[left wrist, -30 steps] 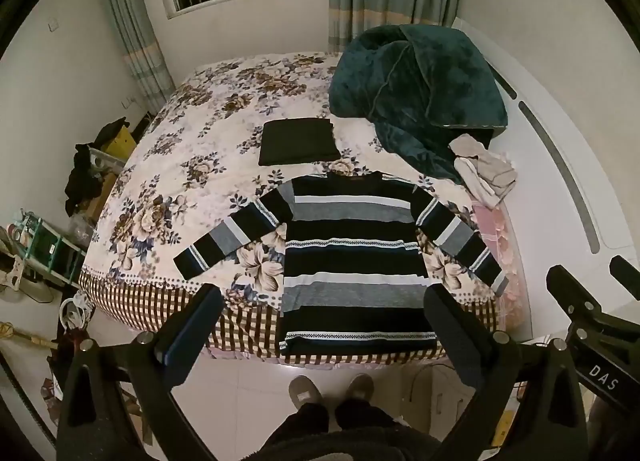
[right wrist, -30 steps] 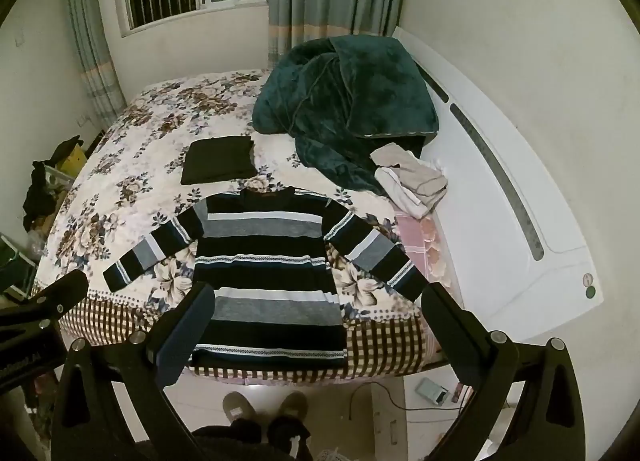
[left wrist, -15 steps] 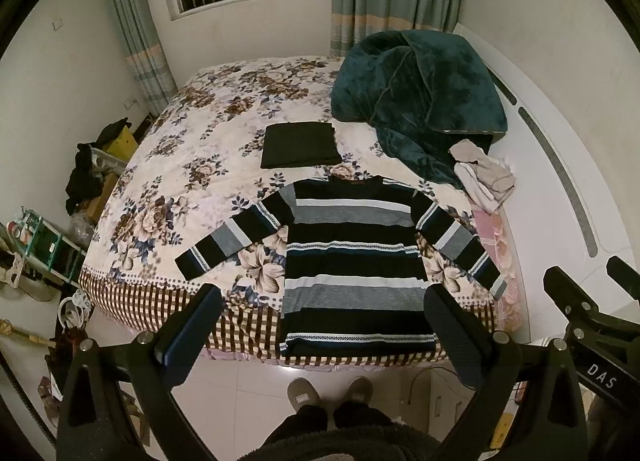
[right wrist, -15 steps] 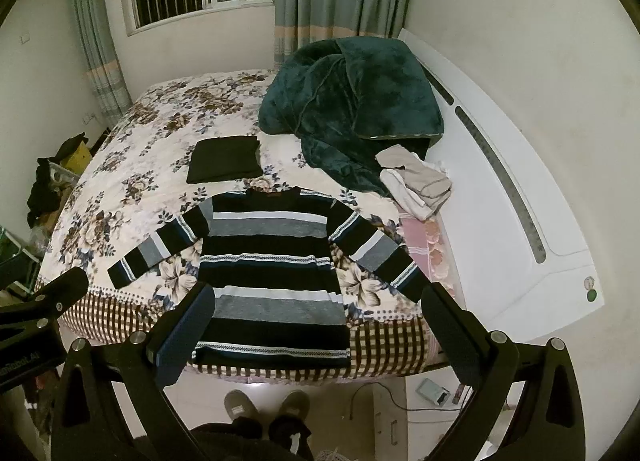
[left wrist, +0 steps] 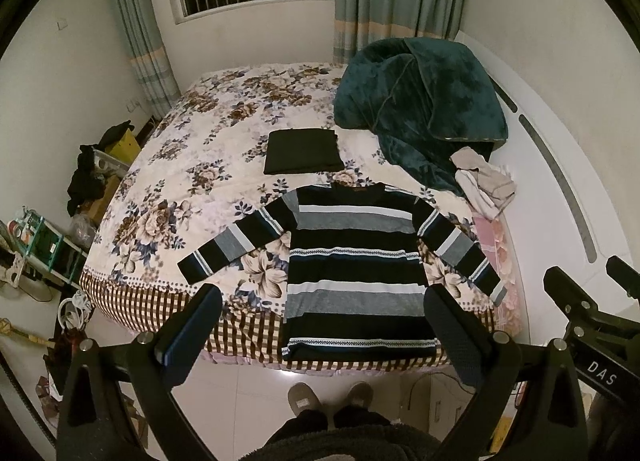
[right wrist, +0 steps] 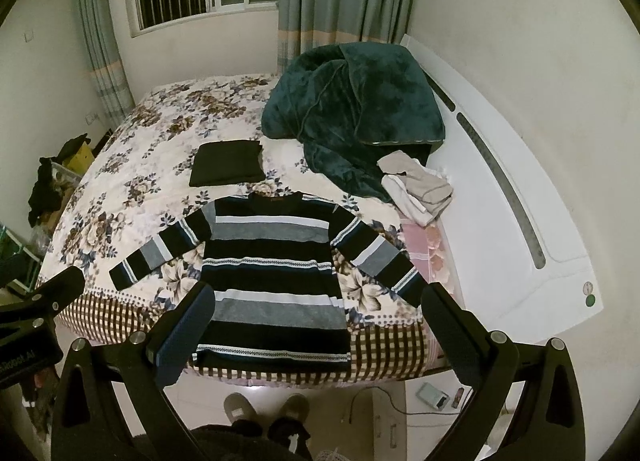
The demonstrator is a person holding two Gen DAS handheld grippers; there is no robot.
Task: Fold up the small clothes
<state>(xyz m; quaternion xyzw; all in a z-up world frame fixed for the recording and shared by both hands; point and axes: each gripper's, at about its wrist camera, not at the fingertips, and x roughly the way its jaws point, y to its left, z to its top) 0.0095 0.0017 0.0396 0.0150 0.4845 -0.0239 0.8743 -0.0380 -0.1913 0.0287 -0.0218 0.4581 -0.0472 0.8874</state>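
A striped black, grey and white long-sleeved sweater point(left wrist: 354, 261) lies flat on the floral bed, sleeves spread, hem at the near edge; it also shows in the right wrist view point(right wrist: 272, 265). My left gripper point(left wrist: 322, 305) is open and empty, held high above and in front of the hem. My right gripper point(right wrist: 318, 303) is open and empty, likewise well above the bed's near edge. The right gripper's body shows at the right edge of the left wrist view point(left wrist: 592, 317).
A folded black garment point(left wrist: 303, 151) lies behind the sweater. A dark green blanket point(left wrist: 420, 109) is heaped at the back right, with pale clothes point(left wrist: 482, 181) beside it. A white headboard point(right wrist: 504, 197) runs along the right. Clutter stands on the floor at left point(left wrist: 92, 181). Slippered feet point(left wrist: 330, 401) stand below.
Both grippers have drifted slightly back or up, so the bed and sweater sit a little lower in view. Sweater has not moved. Jaws stay open.
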